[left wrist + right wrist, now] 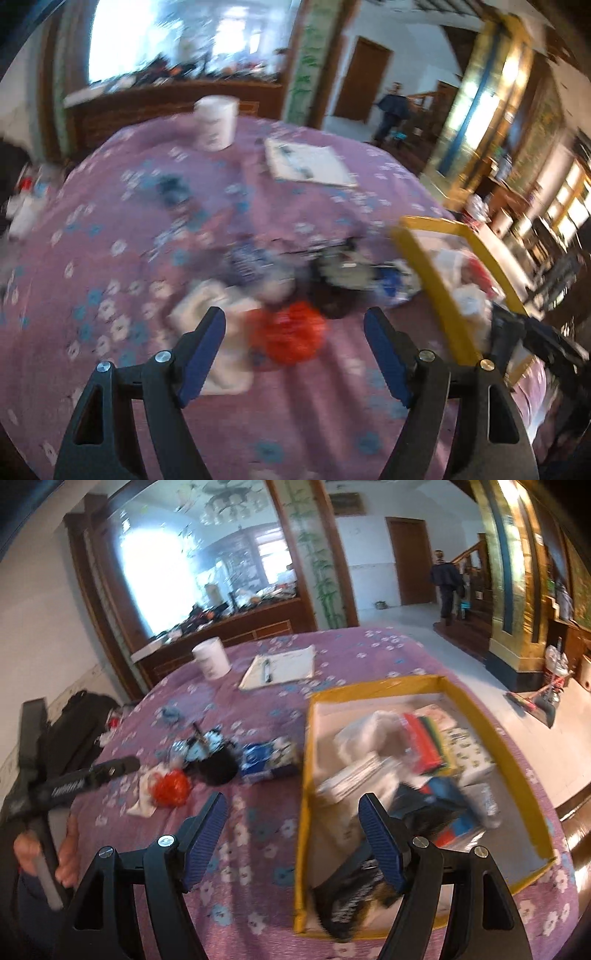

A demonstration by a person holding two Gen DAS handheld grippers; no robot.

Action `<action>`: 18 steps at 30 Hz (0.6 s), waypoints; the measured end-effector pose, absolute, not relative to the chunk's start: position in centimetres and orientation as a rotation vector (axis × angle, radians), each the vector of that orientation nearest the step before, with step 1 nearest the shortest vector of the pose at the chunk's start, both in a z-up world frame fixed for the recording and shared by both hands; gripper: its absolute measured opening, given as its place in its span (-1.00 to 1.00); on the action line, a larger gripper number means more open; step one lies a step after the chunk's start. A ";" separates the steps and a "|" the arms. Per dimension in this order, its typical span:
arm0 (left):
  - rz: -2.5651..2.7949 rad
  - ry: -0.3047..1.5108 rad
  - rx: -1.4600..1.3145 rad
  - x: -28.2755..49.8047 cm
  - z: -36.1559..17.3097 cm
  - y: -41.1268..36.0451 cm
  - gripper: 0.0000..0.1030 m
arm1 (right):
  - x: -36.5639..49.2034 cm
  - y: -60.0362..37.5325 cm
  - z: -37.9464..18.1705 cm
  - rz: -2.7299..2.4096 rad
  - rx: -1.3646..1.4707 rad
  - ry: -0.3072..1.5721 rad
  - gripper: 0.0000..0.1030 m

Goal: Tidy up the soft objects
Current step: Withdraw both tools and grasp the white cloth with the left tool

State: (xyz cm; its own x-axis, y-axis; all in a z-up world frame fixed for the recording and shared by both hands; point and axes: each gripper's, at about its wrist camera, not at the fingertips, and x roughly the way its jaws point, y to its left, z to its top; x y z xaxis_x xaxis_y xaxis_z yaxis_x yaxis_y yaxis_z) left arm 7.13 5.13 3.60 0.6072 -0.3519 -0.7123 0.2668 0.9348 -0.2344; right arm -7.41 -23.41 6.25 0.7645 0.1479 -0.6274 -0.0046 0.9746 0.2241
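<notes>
On the purple flowered cloth lie a red-orange mesh bag on a white rag, a black pouch and a blue-and-white packet. My left gripper is open just above and short of the red bag, with nothing between its fingers; this view is blurred. My right gripper is open and empty over the left wall of the yellow box. The box holds a white plastic bag, folded coloured cloths and a black packet.
A white cup and a paper pad with a pen sit at the table's far side. A small blue item lies mid-left. A hand grips the left tool's handle. A person stands far off by the stairs.
</notes>
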 end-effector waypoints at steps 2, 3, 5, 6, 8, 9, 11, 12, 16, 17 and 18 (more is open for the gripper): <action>-0.330 0.874 -0.158 8.2 2.4 6.9 0.48 | -7.1 -22.3 5.9 0.101 0.194 0.712 0.51; -0.322 0.893 -0.179 8.8 1.7 7.5 0.48 | -7.0 -21.8 5.7 0.109 0.184 0.716 0.51; -0.313 0.931 -0.205 9.6 0.5 8.4 0.48 | -6.6 -20.7 5.5 0.126 0.163 0.722 0.51; -0.309 0.942 -0.205 9.9 0.0 8.5 0.48 | -6.5 -20.4 5.4 0.132 0.158 0.725 0.51; -0.275 0.970 -0.193 10.3 -0.8 8.4 0.48 | -6.1 -19.5 5.1 0.149 0.151 0.730 0.51; -0.273 0.988 -0.194 10.4 -1.2 8.4 0.48 | -5.9 -19.1 5.0 0.158 0.149 0.732 0.51; -0.297 1.015 -0.197 10.6 -1.6 8.1 0.48 | -5.6 -18.5 4.6 0.176 0.147 0.737 0.51; -0.304 1.027 -0.191 10.6 -2.0 7.9 0.49 | -5.5 -18.1 4.4 0.183 0.146 0.740 0.51; -0.291 1.014 -0.149 10.5 -2.3 7.2 0.60 | -5.2 -17.3 3.6 0.207 0.137 0.758 0.51; -0.291 1.010 -0.145 10.4 -2.3 7.1 0.60 | -5.1 -17.2 3.3 0.213 0.135 0.764 0.51; -0.291 1.008 -0.144 10.4 -2.4 7.1 0.60 | -5.0 -17.2 3.2 0.215 0.136 0.767 0.51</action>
